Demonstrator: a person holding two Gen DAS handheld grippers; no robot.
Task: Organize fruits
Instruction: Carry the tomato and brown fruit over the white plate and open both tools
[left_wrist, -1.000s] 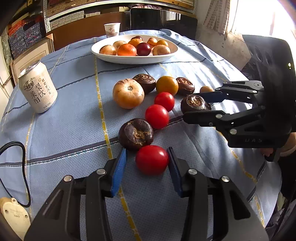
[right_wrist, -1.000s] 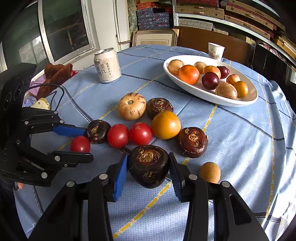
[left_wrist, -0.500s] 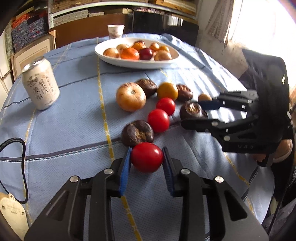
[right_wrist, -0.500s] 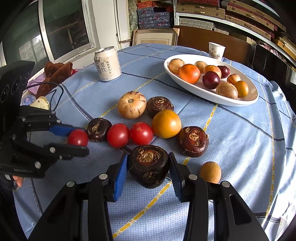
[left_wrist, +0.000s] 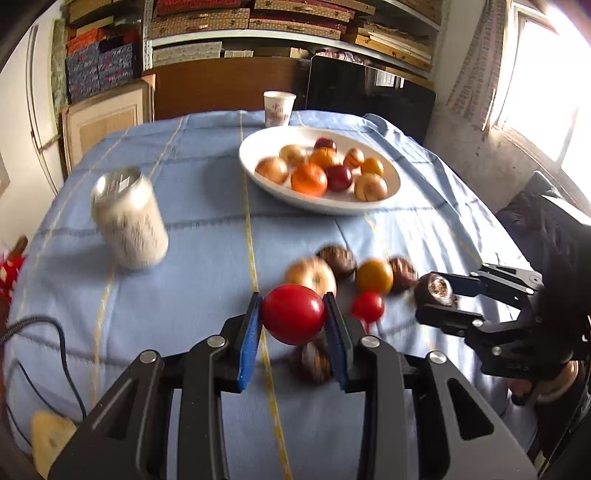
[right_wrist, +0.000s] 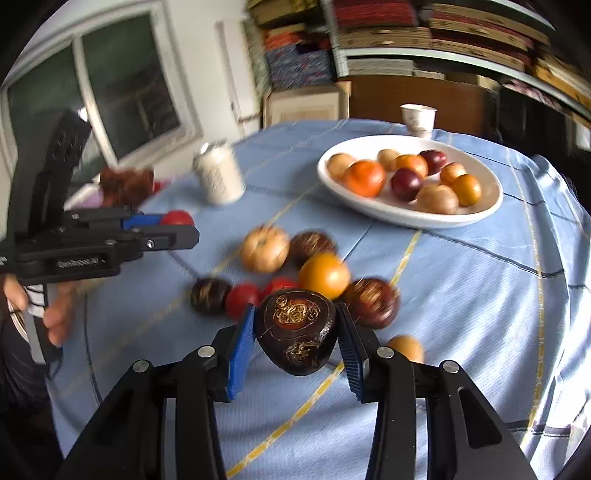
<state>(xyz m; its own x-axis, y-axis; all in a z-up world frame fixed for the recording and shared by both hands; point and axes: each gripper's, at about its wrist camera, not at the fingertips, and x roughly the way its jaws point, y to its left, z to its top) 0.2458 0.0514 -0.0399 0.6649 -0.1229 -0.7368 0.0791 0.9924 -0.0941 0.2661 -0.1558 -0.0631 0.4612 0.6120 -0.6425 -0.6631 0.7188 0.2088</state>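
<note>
1. Here, left wrist view: the left tongs (left_wrist: 293, 319) are clamped on a red tomato (left_wrist: 293, 314), both blue pads pressed to its sides, the fruit held clear above the surface (left_wrist: 207, 236).
2. Below the tomato a dark brown fruit (left_wrist: 312, 363) lies on the blue cloth, blurred.
3. Beyond it, loose on the cloth: a pale striped fruit (left_wrist: 312, 275), a second small red tomato (left_wrist: 367, 306), an orange-yellow fruit (left_wrist: 373, 276) and two more dark ones, close together.
4. Container: a white oval dish (left_wrist: 258, 151) towards the far side of the surface holds about eight round fruits, orange, dark red, tan and yellow. A paper cup (left_wrist: 279, 109) stands just behind the dish; its contents cannot be seen.
5. A drinks can (left_wrist: 129, 218) stands upright to the left, well apart from the dish.
6. The right tongs (left_wrist: 437, 295), at the right edge, grip a dark fruit.
7. Right wrist view: the right tongs (right_wrist: 295, 336) are clamped on a dark brown fruit with gold markings (right_wrist: 295, 330), lifted off the cloth.
8. Loose fruits sit just beyond it: two red tomatoes, an orange-yellow one, three dark ones, a striped one and a small tan one at the right.
9. The dish (right_wrist: 480, 216) holds the same mixed fruits; the cup (right_wrist: 418, 118) stands behind it.
10. The left tongs (right_wrist: 173, 225), at the left, hold the tomato (right_wrist: 177, 218) above the surface.
</note>
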